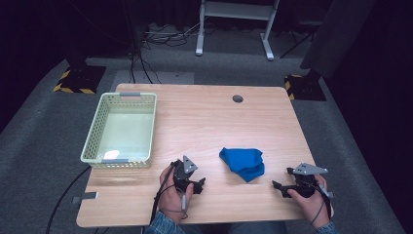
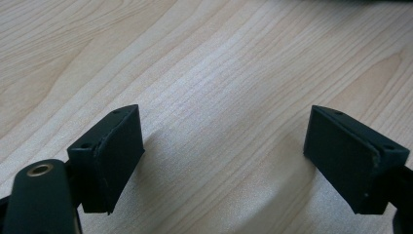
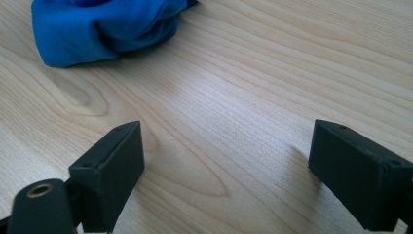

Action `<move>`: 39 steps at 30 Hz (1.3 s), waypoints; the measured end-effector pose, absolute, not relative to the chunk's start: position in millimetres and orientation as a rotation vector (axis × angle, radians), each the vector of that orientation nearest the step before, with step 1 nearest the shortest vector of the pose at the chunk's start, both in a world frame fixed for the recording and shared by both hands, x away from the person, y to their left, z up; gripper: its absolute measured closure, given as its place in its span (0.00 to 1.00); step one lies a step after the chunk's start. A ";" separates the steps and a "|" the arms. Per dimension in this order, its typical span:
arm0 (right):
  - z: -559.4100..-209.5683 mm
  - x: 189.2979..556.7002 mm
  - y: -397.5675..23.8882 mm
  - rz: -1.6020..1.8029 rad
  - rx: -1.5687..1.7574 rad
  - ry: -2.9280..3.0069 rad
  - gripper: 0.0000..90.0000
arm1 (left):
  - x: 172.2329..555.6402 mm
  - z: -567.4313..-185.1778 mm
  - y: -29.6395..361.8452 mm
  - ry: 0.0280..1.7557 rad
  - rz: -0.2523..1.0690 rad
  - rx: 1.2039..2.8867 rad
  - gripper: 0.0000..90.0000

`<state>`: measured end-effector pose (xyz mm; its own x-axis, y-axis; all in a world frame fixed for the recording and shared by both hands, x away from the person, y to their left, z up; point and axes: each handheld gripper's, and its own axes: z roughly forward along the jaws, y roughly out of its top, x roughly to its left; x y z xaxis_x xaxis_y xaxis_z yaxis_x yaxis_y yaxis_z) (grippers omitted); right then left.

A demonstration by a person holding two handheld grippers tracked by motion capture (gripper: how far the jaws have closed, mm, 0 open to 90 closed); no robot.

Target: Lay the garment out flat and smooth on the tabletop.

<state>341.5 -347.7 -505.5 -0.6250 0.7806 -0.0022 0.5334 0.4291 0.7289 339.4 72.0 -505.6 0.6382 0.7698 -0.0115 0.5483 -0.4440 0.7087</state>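
The blue cloth (image 1: 242, 164) looks soft, light and floppy; a raised fold near its edge should be easy to pinch; it lies bunched on the tabletop (image 1: 204, 117), between the left gripper (image 1: 198, 185) and right gripper (image 1: 276, 187), touching neither; both are wide open and empty.

Left gripper (image 1: 198, 184) sits low centre-left, right gripper (image 1: 278, 187) low right; both hand-held, jaws spread wide, nothing gripped.
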 end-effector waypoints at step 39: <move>-443.8 336.7 -302.5 1.193 0.925 2.356 0.18 | 340.2 -505.6 72.0 1.017 0.408 2.166 0.15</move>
